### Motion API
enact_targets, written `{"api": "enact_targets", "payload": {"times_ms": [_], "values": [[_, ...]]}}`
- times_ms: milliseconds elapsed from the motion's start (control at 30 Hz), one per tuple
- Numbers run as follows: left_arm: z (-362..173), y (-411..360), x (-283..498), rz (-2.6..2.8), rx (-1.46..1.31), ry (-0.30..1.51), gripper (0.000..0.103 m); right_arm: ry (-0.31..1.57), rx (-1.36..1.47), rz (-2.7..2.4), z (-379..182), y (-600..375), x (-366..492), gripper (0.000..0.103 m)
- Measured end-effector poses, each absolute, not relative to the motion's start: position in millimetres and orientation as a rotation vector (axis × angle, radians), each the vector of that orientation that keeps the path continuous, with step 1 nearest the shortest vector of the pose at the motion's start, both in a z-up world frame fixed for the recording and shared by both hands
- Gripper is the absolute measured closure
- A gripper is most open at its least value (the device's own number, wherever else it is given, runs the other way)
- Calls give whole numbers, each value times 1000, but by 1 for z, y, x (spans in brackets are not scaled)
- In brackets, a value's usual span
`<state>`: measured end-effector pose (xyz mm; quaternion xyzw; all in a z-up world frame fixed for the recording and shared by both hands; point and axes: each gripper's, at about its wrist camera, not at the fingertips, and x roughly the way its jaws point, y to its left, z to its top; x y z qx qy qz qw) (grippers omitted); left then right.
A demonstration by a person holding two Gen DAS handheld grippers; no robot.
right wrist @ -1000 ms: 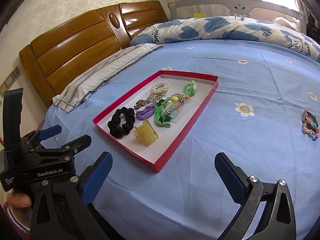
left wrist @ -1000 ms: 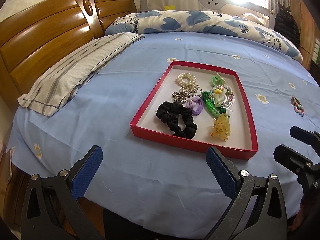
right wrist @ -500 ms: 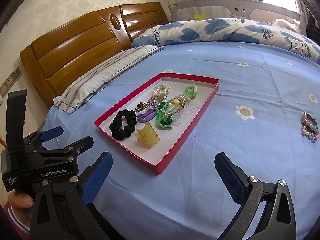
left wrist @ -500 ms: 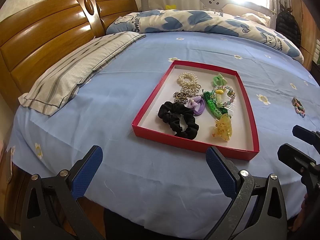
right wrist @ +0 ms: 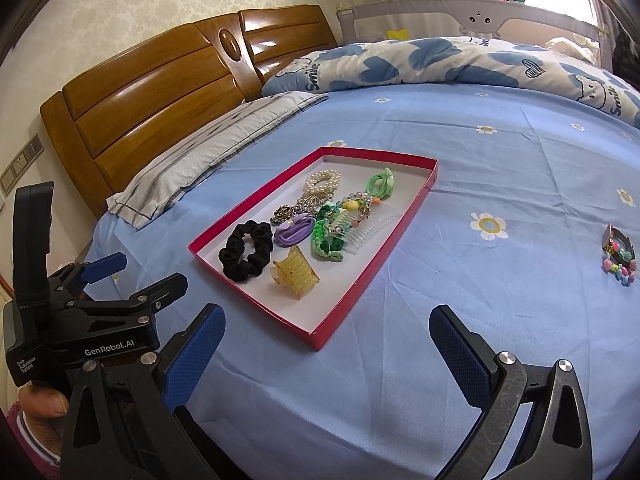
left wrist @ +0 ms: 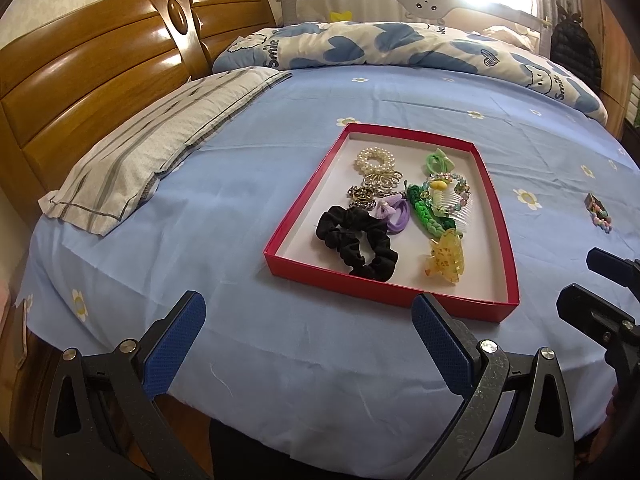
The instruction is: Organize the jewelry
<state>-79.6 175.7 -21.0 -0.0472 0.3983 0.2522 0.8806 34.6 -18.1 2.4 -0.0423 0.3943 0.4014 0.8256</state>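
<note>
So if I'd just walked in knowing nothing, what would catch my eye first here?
Probably the red tray in the middle of the blue flowered bedsheet, holding hair things: a black scrunchie, an amber hair clip, a pearl band. One beaded piece lies alone on the sheet, well right of the tray. At the near edge, the left claw and right claw gape open, holding nothing.

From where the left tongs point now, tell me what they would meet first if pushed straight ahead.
Probably the near wall of the shallow red cardboard tray, with the black fabric scrunchie just behind it. The open left tongs hover over bare blue bedsheet; their height above it is unclear.
</note>
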Motion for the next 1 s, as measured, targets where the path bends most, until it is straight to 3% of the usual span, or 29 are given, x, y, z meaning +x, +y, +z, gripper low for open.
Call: {"api": "enact_targets", "payload": {"times_ms": [1000], "values": [[-23,172,-76,516,-91,835,0,838,-86,853,4,-19,37,0]]}}
